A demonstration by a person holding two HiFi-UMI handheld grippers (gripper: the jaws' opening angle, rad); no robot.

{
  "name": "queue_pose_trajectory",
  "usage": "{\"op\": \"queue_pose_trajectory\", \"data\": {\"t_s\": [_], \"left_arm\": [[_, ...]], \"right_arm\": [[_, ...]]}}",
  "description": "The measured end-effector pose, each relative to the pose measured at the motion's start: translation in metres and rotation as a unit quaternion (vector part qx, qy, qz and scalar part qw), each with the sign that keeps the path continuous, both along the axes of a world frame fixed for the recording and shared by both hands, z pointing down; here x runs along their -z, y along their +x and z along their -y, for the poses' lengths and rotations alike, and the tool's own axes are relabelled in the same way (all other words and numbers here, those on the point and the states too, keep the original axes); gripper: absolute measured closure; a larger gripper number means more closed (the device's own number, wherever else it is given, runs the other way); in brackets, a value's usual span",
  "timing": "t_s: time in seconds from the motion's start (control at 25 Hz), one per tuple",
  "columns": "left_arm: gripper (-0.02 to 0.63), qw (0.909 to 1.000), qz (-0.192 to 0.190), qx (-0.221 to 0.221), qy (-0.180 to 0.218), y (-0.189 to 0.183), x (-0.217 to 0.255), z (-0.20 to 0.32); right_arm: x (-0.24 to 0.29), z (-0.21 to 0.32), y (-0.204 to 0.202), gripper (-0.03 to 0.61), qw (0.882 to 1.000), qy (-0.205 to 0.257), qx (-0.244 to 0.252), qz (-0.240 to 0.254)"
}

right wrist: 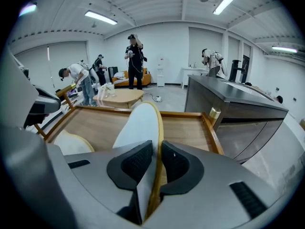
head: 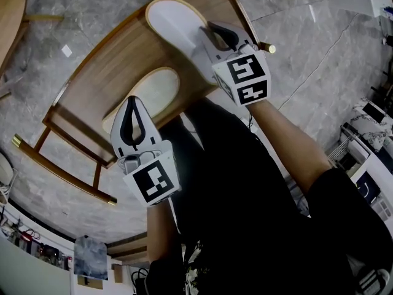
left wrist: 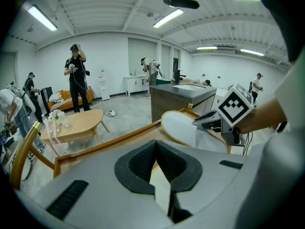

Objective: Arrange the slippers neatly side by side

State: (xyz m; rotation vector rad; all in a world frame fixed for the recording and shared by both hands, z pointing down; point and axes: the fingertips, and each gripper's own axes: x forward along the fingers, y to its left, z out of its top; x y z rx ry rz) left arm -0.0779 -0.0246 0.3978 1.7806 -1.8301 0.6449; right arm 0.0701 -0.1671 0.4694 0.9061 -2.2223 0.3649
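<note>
On the surface [head: 104, 66], the near slipper [head: 153, 88] and far slipper [head: 175, 20] look light and floppy, so I take the firmer sole rims: left gripper [head: 132, 103] jaws clamp the near one, right gripper [head: 212, 28] jaws the far one.

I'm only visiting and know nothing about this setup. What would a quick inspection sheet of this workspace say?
Surface: wooden table with a raised rim, standing on a grey marble floor.
Job's things: two white slippers with tan edges; left slipper nearer the person, right slipper farther off, apart, not yet side by side.
Clutter: nothing seen on the table.
Grippers: left gripper shut on the left slipper's edge; right gripper shut on the right slipper's edge.
Cables: thin cable hanging below the right gripper.
Surroundings: other people, an oval coffee table, a dark counter.
</note>
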Motion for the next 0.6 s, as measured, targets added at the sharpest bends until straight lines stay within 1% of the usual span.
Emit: {"op": "queue_pose_trajectory", "data": {"t_s": [0.2, 0.32, 0.52, 0.6], "left_arm": [[0.611, 0.9998, -0.005, 0.014, -0.009, -0.007, -0.003, -0.009], [0.610, 0.9997, -0.009, 0.023, -0.007, -0.011, -0.004, -0.012], [0.609, 0.9992, -0.028, 0.016, -0.024, -0.008, -0.012, -0.018], [0.609, 0.9988, -0.035, 0.008, -0.035, -0.008, -0.017, -0.020]], "right_arm": [[-0.005, -0.004, -0.001, 0.528, 0.999, 0.003, -0.034, 0.002], [-0.007, -0.004, 0.000, 0.522, 0.999, 0.014, -0.047, -0.003], [-0.006, -0.007, 0.001, 0.512, 0.999, 0.035, -0.030, -0.021], [-0.005, -0.007, 0.000, 0.465, 0.999, 0.039, -0.025, -0.018]]}}
